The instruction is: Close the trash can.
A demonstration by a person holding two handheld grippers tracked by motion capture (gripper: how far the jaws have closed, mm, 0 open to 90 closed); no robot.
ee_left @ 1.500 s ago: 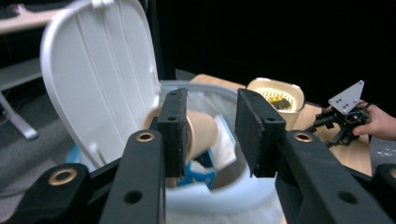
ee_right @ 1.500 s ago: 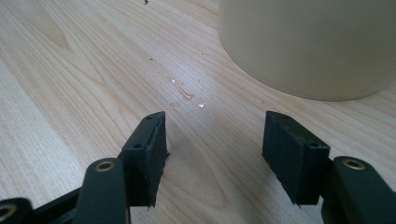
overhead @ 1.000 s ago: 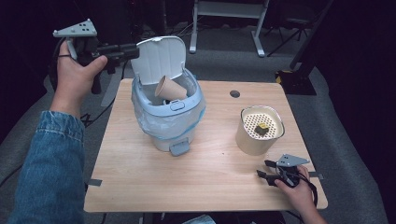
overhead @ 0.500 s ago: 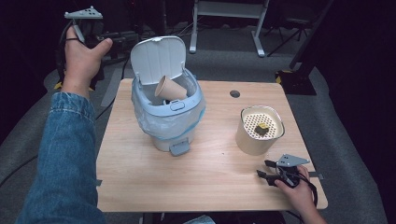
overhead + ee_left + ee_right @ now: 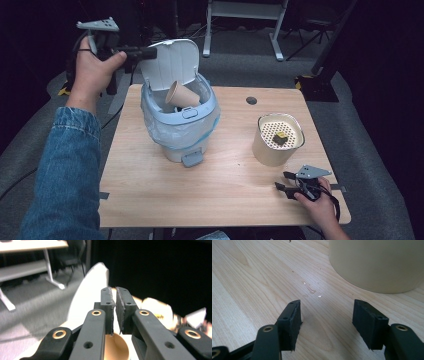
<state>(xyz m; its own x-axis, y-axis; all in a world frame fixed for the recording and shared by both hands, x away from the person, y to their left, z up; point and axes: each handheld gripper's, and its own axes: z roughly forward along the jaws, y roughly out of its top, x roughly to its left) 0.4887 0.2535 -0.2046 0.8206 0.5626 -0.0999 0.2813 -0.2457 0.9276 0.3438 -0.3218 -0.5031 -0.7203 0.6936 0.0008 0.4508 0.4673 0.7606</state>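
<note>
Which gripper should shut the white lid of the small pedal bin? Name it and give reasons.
Left. The left gripper, jaws nearly closed with nothing between them, sits right against the raised white lid. The right gripper rests open on the wooden table, far from it.

Grey carpet floor (image 5: 240, 55) surrounds the light wooden bench (image 5: 230, 165), with darkness beyond. At the top centre of the frame stands a white-legged table (image 5: 245, 15), under dim light.

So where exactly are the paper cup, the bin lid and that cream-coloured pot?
paper cup (image 5: 179, 95), high view, on its brown side wall.
bin lid (image 5: 172, 62), high view, on its raised white inner face.
cream-coloured pot (image 5: 266, 149), high view, on its outer wall.
</note>
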